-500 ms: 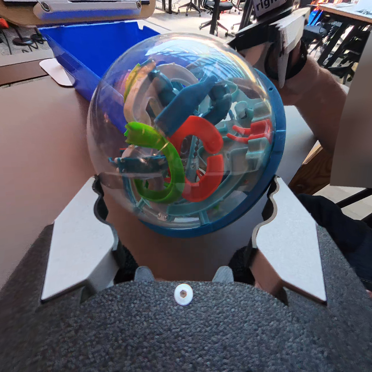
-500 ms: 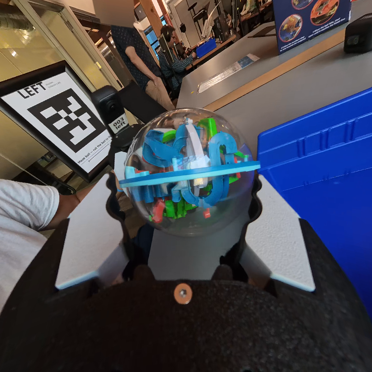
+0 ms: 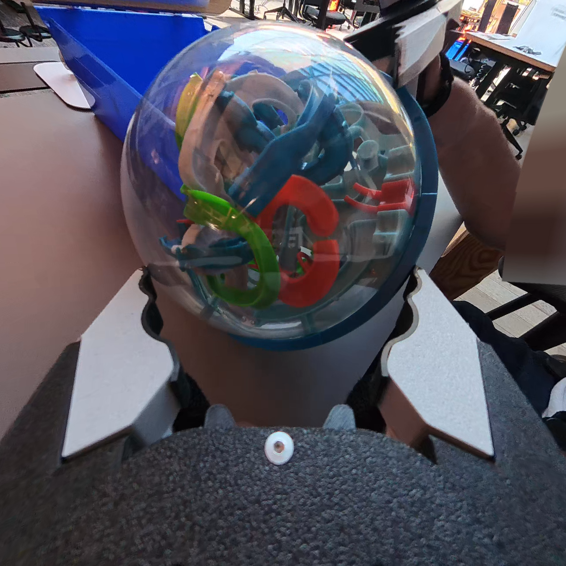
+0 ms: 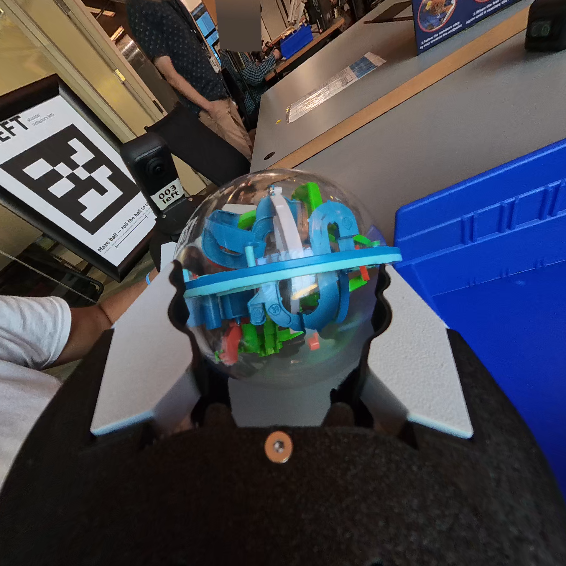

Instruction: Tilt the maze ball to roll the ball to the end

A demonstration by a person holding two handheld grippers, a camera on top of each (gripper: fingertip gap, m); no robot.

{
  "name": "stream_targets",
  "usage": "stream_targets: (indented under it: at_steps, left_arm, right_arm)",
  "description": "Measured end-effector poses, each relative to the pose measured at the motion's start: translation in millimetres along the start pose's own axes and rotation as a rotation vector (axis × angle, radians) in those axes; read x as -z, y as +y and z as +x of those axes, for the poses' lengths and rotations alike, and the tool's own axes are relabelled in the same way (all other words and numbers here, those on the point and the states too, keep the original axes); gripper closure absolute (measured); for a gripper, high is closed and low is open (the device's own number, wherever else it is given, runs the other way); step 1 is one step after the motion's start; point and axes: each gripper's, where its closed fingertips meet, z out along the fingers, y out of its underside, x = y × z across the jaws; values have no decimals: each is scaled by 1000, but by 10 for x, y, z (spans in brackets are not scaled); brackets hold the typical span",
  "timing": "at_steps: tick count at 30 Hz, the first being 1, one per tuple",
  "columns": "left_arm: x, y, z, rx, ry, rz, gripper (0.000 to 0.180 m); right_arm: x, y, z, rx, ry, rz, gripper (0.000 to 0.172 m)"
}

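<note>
Clear plastic maze ball (image 4: 281,275) with blue, green and red tracks inside and a blue equator ring sat between the fingers of both grippers, above the grey table (image 4: 428,128), just beside the blue plastic bin (image 4: 490,275). Right gripper (image 4: 280,294) was closed on the sphere, both black wavy pads (image 4: 179,294) pressing its sides, ring near level. Left gripper (image 3: 280,288) stood wide; its tips sat at the ball's lower sides, contact unclear, ring steeply tilted in its view.
</note>
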Motion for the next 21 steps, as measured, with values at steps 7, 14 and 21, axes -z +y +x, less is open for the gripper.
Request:
stream_targets:
  at_steps: [7, 14, 21]
  left_arm:
    - [166, -279, -85, -85, -1, 1, 24]
    - [53, -398, -70, -211, -33, -114, 21]
    - [92, -400, -135, -133, -35, -65, 22]
  right_arm:
    - [-126, -42, 1, -33, 16, -14, 50]
    - [-247, -91, -20, -31, 42, -50, 48]
    - [-53, -53, -46, 0, 16, 57, 41]
